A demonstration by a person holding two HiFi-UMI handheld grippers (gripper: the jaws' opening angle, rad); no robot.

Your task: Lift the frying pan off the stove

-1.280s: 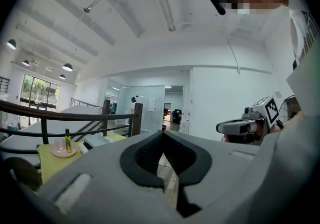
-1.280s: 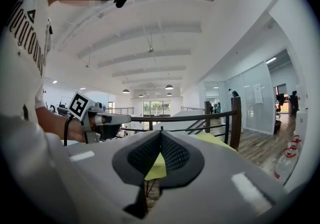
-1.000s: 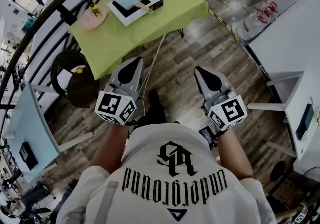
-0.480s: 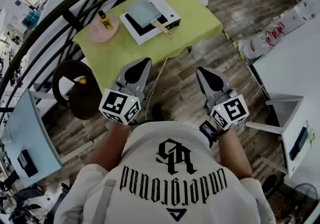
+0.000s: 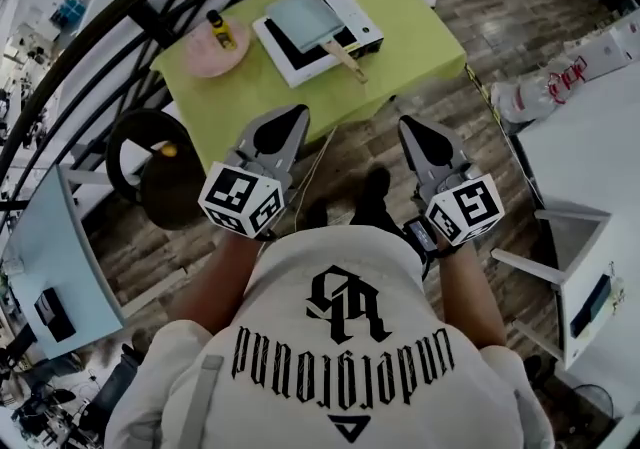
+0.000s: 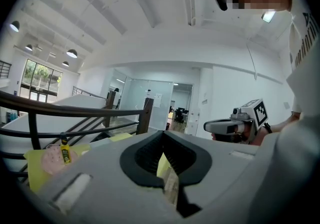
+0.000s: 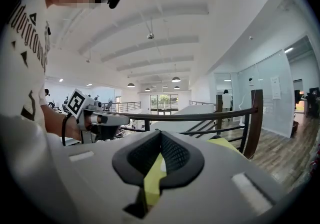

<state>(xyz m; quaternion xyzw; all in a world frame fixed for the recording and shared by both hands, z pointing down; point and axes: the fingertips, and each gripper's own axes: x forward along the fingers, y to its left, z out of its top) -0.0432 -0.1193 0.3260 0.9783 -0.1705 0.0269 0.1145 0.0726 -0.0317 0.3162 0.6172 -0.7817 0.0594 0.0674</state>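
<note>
Green bench (image 5: 410, 42) at upper centre is carrying a stove (image 5: 352, 9) and frying pan (image 5: 303, 20); left claw (image 5: 297, 113) and right claw (image 5: 407, 123) are hovering below, pressed together, empty.

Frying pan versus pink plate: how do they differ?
The frying pan is squarish, pale blue, wooden-handled; the pink plate is round. The frying pan sits on the white stove; the pink plate lies on the green table itself. The pink plate carries a yellow bottle; the frying pan looks empty. Both are untouched.
</note>
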